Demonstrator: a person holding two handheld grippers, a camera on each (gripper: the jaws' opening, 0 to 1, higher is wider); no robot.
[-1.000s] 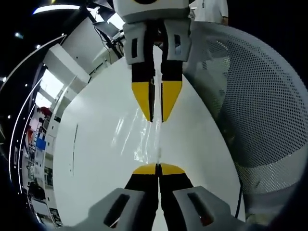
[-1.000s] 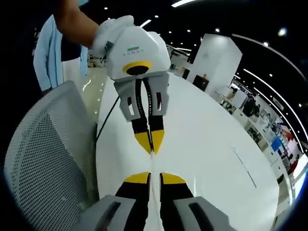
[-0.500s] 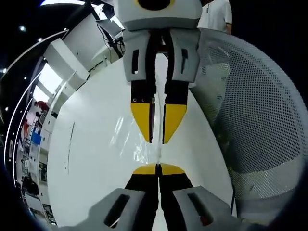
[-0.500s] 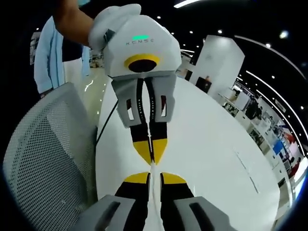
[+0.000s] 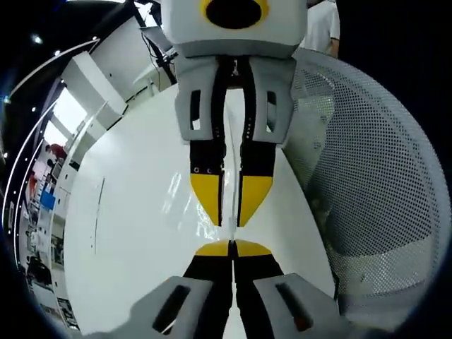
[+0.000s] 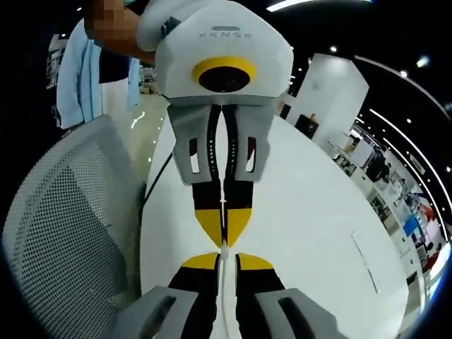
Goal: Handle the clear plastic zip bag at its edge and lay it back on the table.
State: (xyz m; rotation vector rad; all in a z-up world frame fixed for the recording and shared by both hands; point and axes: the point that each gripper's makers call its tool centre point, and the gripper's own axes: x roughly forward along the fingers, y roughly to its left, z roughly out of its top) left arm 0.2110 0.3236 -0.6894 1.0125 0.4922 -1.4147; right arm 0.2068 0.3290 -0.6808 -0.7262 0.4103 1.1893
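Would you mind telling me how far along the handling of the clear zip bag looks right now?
Done: both grippers have taken the bag's edge. In hand: the left gripper and the right gripper face each other tip to tip, pinching the clear plastic zip bag between them, over the white table. Left: lowering the bag flat onto the table and opening both grippers.

White perforated mesh chair back point(image 5: 381, 183) point(image 6: 63, 212) beside long glossy white table point(image 5: 134, 233) point(image 6: 311, 233). Black cable point(image 6: 152, 187) runs along table's edge. Pale blue cloth point(image 6: 70, 78) hangs behind chair.
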